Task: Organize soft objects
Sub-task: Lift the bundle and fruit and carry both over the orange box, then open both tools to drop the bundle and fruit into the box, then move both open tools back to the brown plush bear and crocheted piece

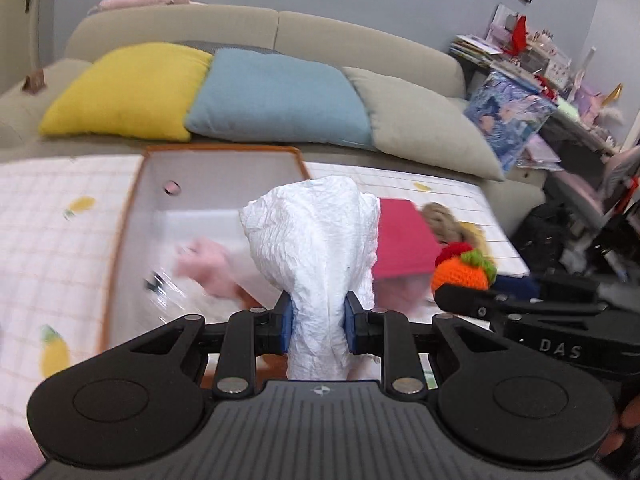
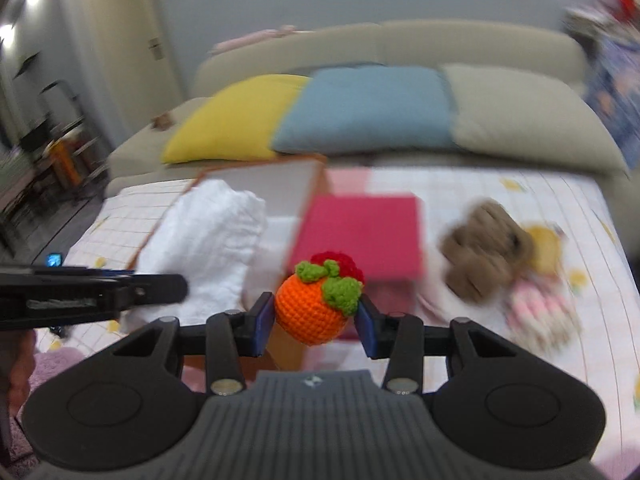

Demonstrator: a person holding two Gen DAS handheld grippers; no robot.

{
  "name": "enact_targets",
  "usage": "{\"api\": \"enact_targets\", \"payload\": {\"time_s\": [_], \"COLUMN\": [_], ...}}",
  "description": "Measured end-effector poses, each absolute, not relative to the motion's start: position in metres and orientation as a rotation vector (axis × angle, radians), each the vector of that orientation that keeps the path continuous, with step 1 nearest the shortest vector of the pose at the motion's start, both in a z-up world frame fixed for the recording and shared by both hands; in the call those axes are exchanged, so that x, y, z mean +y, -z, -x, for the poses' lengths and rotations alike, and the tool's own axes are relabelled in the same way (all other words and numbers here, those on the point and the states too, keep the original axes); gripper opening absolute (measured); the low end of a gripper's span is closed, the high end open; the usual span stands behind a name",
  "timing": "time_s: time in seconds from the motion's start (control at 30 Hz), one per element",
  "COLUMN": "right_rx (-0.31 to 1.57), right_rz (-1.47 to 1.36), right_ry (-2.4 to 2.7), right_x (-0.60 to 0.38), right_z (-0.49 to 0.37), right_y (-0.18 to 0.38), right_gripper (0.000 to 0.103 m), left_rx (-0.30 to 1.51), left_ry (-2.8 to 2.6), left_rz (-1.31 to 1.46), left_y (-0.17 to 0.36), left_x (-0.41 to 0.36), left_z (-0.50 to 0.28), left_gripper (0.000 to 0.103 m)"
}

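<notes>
My left gripper [image 1: 318, 322] pinches a crumpled white cloth [image 1: 316, 240] at frame centre, above the orange-rimmed white bin [image 1: 218, 184]. My right gripper [image 2: 316, 320] clamps an orange crocheted fruit [image 2: 314, 306] at lower centre. I judge I'm mid-carry; next, each load needs lowering into the bin before letting go.

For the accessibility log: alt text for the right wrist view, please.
The right gripper clamps a crocheted orange fruit above a checked cloth. Behind lie a pink box, a brown plush toy and a sofa with cushions; the left gripper's white cloth shows at left.
</notes>
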State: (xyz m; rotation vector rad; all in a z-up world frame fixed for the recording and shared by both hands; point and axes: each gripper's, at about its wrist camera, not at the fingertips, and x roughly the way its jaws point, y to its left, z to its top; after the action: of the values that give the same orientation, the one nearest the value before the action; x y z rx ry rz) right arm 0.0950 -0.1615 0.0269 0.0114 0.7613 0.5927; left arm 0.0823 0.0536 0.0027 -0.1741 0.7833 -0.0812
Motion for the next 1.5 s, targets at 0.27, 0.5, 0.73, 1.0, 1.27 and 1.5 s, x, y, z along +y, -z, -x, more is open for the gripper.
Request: {"api": "enact_targets", "payload": {"time_s": [0.27, 0.5, 0.73, 1.0, 1.27, 1.5], "right_rx": [0.734, 0.767, 0.824, 0.86, 0.829, 0.821], "right_rz": [0.252, 0.461, 0.536, 0.623, 0.711, 0.681], "right_ry": [-0.705, -0.705, -0.708, -0.689, -0.716, -0.717], "right_x": [-0.069, -0.017, 0.011, 0.021, 0.025, 0.02], "right_z": [-0.149, -0.201, -0.229, -0.241, -0.24, -0.243], "right_y": [-0.028, 0.004, 0.029, 0.052, 0.058, 0.05], "right_gripper": [0.043, 0.043, 0.043, 0.043, 0.044, 0.052], "left_rx": [0.777, 0.856, 0.954, 1.018, 1.011, 0.965], "left_ry": [0.027, 0.017, 0.029, 0.003, -0.012, -0.042], "left_rz": [-0.069, -0.215, -0.273, -0.354, -0.361, -0.364], "left_y": [-0.005, 0.026, 0.059, 0.081, 0.077, 0.06], "left_x": [0.083, 0.097, 0.104, 0.099, 0.1, 0.103], "left_z": [-0.135, -0.186, -0.216, -0.226, -0.224, -0.225], "left_gripper": [0.028, 0.028, 0.029, 0.039, 0.063, 0.074]}}
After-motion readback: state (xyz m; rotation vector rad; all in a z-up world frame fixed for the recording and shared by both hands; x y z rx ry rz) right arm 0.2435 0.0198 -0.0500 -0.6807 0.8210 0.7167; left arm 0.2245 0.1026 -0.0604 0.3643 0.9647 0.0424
